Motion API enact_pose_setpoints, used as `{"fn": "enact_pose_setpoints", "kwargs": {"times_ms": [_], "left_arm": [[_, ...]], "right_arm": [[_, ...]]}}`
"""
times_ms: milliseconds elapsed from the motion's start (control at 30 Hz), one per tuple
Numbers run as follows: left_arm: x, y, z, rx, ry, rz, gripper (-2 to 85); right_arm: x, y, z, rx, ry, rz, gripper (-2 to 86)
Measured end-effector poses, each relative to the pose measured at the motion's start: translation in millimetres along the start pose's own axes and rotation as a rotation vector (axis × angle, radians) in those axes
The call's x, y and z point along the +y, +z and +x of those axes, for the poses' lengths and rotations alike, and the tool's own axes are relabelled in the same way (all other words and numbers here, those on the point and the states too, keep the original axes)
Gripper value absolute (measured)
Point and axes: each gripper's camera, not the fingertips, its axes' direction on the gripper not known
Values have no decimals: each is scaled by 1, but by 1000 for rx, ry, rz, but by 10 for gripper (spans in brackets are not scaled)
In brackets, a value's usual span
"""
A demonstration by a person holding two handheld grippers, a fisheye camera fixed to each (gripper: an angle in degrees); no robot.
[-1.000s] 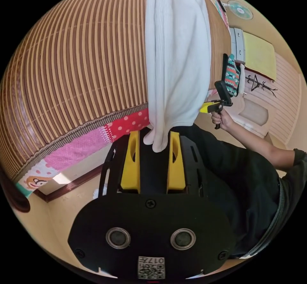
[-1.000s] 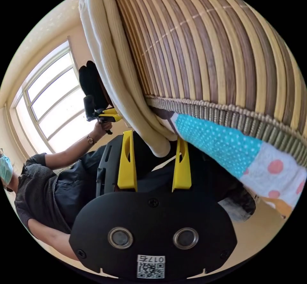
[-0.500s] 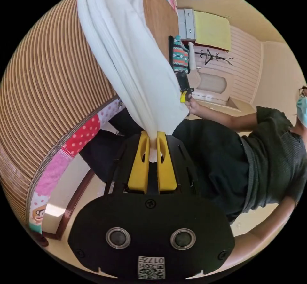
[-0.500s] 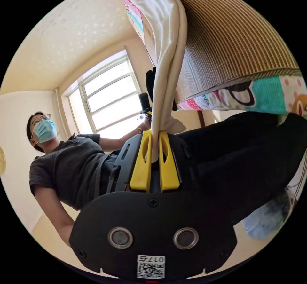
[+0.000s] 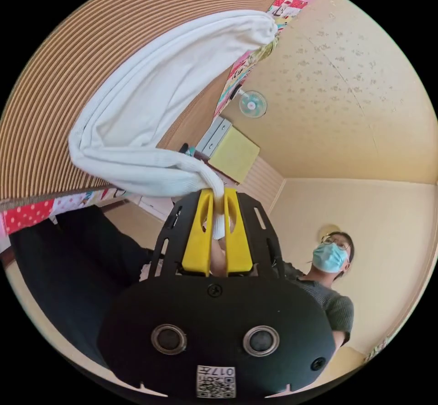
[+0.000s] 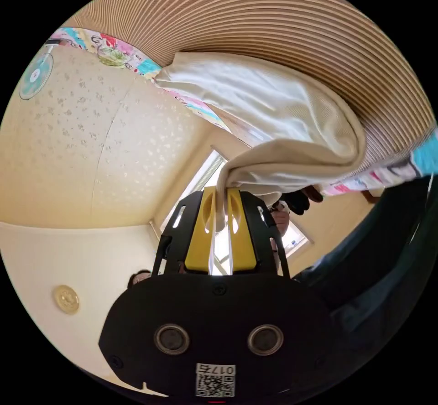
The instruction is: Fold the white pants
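Now, pants: white pants (image 5: 155, 104) lie along the striped mat (image 5: 59, 85), near end lifted off it and bent back over the rest
L gripper: left gripper (image 5: 218, 225) has jaws pressed together on a bunched corner of the pants, cloth pinched between the yellow jaws
R gripper: right gripper (image 6: 221, 215) likewise closed on its corner of the cloth (image 6: 283, 117), a thin strip caught between the jaws
Pose: both grippers tipped well up, cams looking at ceiling (image 5: 346, 104) and the person; raised edge hangs in a loop between mat and jaws
Risk 1: grip is on small pinches only, so a quick swing fwd could pull a corner out, prob. leaving the fold lopsided
Risk 2: if L and R travel unevenly, the edge likely lands skewed or creased
Risk 3: dragging low may bunch the lower layer on the mat
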Motion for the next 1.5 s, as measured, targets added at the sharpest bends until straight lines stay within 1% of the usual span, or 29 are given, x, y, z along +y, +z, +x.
{"fn": "enact_pose_setpoints", "kwargs": {"times_ms": [67, 133, 200, 267, 300, 367, 433, 500, 533, 567, 600, 633, 667, 700, 733, 833, 933, 1000, 1067, 1100, 1167, 1233, 1267, 1300, 1333, 1367, 1400, 1467, 1500], "left_arm": [[-41, 16, 22, -49, 22, 66, 43], [-92, 41, 58, -112, 103, 120, 44], [-126, 57, 79, -138, 165, 151, 46], [-154, 66, 93, -171, 201, 181, 54], [-167, 68, 98, -213, 213, 210, 73], [-177, 66, 104, -263, 235, 242, 117], [-163, 57, 120, -291, 377, 286, 138], [-139, 51, 130, -333, 489, 296, 138], [-124, 49, 129, -398, 500, 285, 143], [-116, 49, 126, -441, 493, 276, 148], [-103, 50, 116, -543, 470, 247, 154], [-91, 54, 103, -658, 442, 210, 159], [-86, 57, 96, -713, 427, 188, 160], [-79, 63, 79, -814, 390, 138, 161], [-76, 71, 61, -875, 351, 74, 163], [-76, 92, 30, -936, 304, -75, 157], [-82, 97, 33, -953, 267, -88, 134], [-94, 99, 34, -914, 171, -152, 119], [-104, 100, 51, -843, 154, -237, 84], [-106, 103, 72, -759, 196, -289, 80], [-100, 100, 116, -583, 303, -307, 77], [-79, 86, 165, -313, 409, -262, 78], [-73, 85, 172, -303, 421, -261, 78], [-61, 86, 179, -359, 423, -260, 78], [-51, 84, 174, -459, 365, -241, 78], [-46, 81, 168, -508, 319, -225, 77], [-33, 76, 152, -573, 249, -198, 76], [-9, 69, 123, -527, 156, -207, 75], [11, 61, 105, -465, 85, -210, 74]], "right_arm": [[-44, 20, -34, 57, -73, 22, 28], [-83, 42, -58, 48, -134, 38, 35], [-127, 72, -79, 14, -218, 44, 53], [-153, 87, -88, 41, -279, 30, 88], [-162, 91, -93, 84, -316, 33, 125], [-160, 92, -102, 149, -393, 49, 154], [-142, 93, -113, 235, -529, 32, 160], [-108, 94, -106, 499, -615, 13, 160], [-100, 94, -101, 577, -620, 15, 163], [-86, 93, -85, 716, -616, 21, 167], [-78, 92, -67, 819, -601, 17, 175], [-76, 91, -57, 861, -588, 9, 178], [-75, 92, -37, 919, -559, -17, 187], [-79, 95, -17, 946, -529, -64, 193], [-81, 97, -7, 951, -513, -92, 195], [-96, 108, 27, 920, -464, -185, 179], [-111, 109, 36, 878, -385, -190, 134], [-120, 108, 30, 738, -319, -247, 90], [-113, 111, 6, 591, -363, -283, 75], [-98, 111, -19, 493, -434, -272, 69], [-71, 104, -52, 361, -522, -246, 63], [-52, 105, -65, 314, -538, -273, 59], [-44, 106, -62, 358, -512, -278, 58], [-39, 100, -52, 442, -459, -247, 57], [-38, 95, -45, 480, -428, -226, 56], [-34, 84, -27, 506, -358, -201, 55], [-27, 75, -7, 464, -297, -210, 55], [-6, 59, 17, 406, -235, -214, 54], [13, 48, 33, 403, -168, -215, 54]]}}
